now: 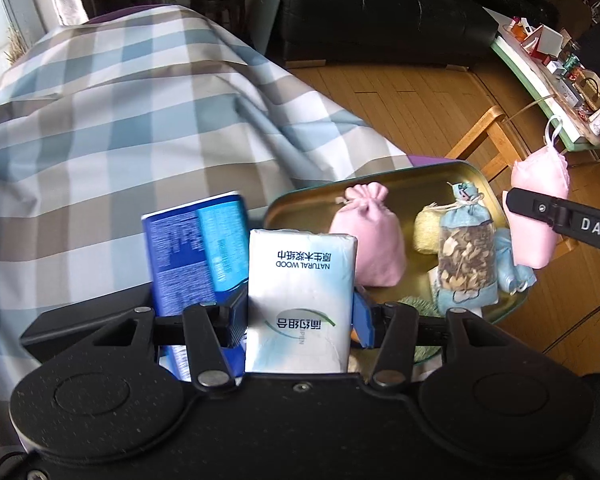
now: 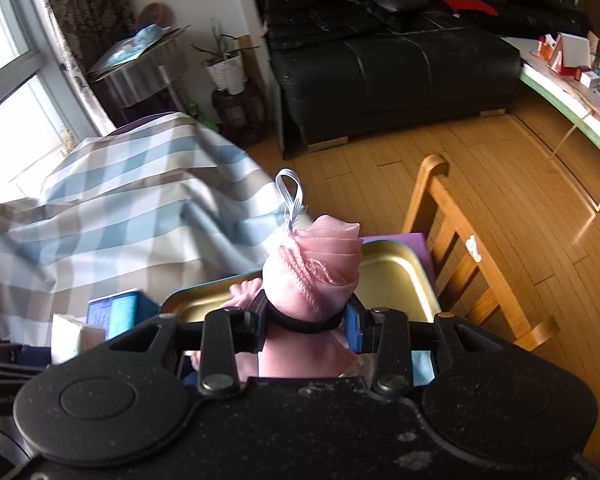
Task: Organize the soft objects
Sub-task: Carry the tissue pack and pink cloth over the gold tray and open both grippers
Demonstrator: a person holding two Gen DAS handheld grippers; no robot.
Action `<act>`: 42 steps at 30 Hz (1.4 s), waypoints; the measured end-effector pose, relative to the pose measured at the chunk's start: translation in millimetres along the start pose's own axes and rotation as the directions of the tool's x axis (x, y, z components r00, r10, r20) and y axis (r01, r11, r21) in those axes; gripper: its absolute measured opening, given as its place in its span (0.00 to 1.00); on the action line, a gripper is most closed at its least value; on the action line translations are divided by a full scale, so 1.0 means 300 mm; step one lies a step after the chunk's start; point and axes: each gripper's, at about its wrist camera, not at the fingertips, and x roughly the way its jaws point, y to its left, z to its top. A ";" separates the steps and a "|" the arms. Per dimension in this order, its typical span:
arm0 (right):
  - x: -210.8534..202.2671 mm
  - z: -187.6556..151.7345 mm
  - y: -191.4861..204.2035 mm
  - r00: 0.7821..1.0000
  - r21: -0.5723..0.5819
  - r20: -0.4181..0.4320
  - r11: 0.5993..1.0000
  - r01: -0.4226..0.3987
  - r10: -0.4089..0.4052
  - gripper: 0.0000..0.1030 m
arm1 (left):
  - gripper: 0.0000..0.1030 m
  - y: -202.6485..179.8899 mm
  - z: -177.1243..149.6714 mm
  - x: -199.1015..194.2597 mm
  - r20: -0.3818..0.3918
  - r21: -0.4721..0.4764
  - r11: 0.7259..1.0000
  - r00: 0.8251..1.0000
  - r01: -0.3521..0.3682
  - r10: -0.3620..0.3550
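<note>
My left gripper (image 1: 300, 316) is shut on a white tissue pack (image 1: 300, 300) with printed lettering, held upright above the checked cloth. A blue packet (image 1: 198, 252) stands just left of it. To the right lies a gold metal tray (image 1: 300, 200) holding a pink drawstring pouch (image 1: 370, 236), a yellow pouch (image 1: 426, 230), a clear sachet of dried pieces with blue fabric ends (image 1: 466, 256) and a light blue pouch (image 1: 508, 260). My right gripper (image 2: 308, 322) is shut on a pink sachet (image 2: 314, 276) with a white ribbon loop, above the tray (image 2: 396, 276). That pink sachet (image 1: 540, 200) also shows at the right edge of the left wrist view.
A blue, grey and white checked cloth (image 1: 120, 120) covers the surface left of the tray. A wooden chair (image 2: 460, 256) stands right of the tray on the wood floor. A black sofa (image 2: 380, 64) sits behind, and a cluttered glass table (image 1: 552, 76) is at far right.
</note>
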 end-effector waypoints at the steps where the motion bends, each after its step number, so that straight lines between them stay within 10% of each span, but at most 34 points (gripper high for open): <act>1: 0.006 0.007 -0.018 1.000 0.025 -0.005 1.000 -0.002 0.002 0.35 | 0.48 -0.008 0.010 0.020 -0.005 -0.004 1.000 1.000 0.006 -0.006; 18: 0.017 0.023 -0.186 0.994 0.198 -0.016 0.975 0.105 -0.104 0.35 | 0.49 -0.064 0.106 0.247 -0.085 -0.018 1.000 0.996 -0.015 0.013; 24: 0.052 0.036 -0.155 0.992 0.183 -0.038 0.976 0.122 -0.117 0.35 | 0.73 -0.050 0.096 0.226 -0.045 -0.005 1.000 0.999 -0.020 0.020; 42: 0.205 0.120 -0.171 0.977 0.119 -0.186 0.985 0.126 -0.103 0.40 | 0.73 -0.018 0.043 0.165 -0.017 0.000 1.000 1.000 0.006 -0.006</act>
